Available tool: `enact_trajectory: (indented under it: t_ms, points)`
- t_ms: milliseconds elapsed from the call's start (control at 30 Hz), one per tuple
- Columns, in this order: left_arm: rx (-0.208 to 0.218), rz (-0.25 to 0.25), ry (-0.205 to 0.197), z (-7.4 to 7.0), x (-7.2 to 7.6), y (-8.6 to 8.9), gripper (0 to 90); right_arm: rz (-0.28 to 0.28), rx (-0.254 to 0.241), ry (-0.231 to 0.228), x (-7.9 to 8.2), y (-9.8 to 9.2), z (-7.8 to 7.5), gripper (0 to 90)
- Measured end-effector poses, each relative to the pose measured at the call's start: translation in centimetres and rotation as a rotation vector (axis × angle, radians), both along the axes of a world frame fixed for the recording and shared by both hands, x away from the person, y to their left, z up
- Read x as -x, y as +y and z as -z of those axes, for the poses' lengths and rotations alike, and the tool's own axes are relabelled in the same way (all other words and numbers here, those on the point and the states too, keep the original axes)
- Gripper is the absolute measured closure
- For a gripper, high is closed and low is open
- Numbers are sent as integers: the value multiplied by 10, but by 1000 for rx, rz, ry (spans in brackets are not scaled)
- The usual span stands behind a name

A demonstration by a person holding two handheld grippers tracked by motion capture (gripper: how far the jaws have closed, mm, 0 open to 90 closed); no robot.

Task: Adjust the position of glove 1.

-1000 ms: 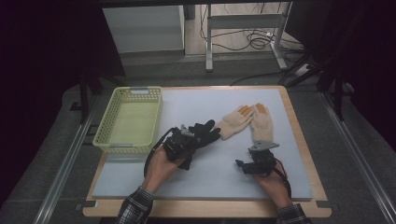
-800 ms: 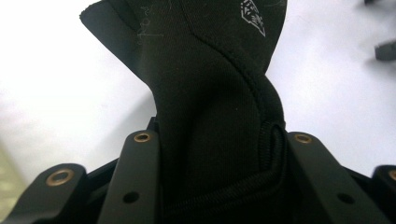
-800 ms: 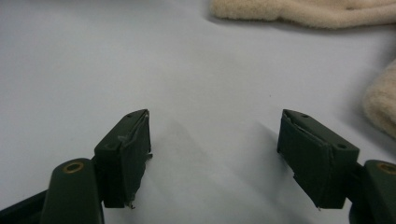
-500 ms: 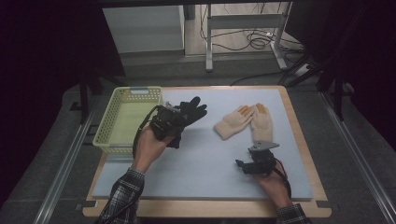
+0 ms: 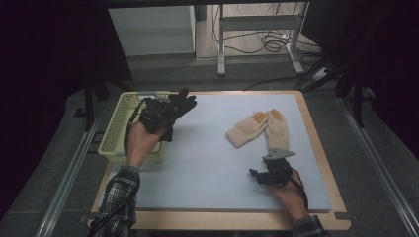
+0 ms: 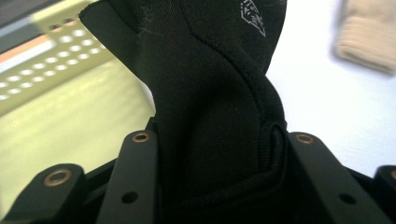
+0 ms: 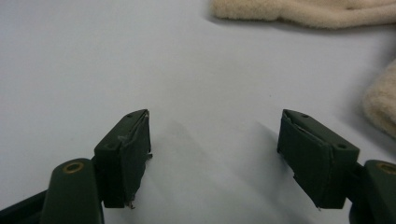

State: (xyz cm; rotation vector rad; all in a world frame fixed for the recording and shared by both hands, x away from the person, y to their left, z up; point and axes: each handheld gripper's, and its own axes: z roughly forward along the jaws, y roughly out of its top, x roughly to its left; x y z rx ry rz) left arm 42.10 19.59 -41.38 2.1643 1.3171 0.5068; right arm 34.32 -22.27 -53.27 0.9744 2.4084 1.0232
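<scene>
My left gripper (image 5: 165, 116) is shut on a black glove (image 5: 180, 104), held in the air at the right rim of the yellow-green basket (image 5: 114, 133). In the left gripper view the black glove (image 6: 210, 93) is pinched between the two jaws, with the basket (image 6: 56, 116) to its left. A pair of beige gloves (image 5: 259, 127) lies on the pale mat, right of centre. My right gripper (image 5: 269, 173) rests low on the mat just in front of them, open and holding nothing (image 7: 215, 154). The beige gloves (image 7: 303, 11) show at the top and right edge of the right gripper view.
The pale blue mat (image 5: 207, 163) covers a wooden table (image 5: 222, 219). Metal rails run along both sides of the table. Behind it stand a table frame leg (image 5: 221, 44) and loose cables (image 5: 269, 42) on the floor.
My left gripper has carried the black glove from the middle of the mat leftward and away, up to the basket's right rim. The right gripper has stayed put.
</scene>
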Motion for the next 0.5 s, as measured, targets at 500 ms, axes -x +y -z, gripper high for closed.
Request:
enact_trajectory:
  t_ms: [500]
  points:
    - [-11, -165, 13, 18, -13, 75, 599, 0, 0, -1, 0, 0, 0, 253]
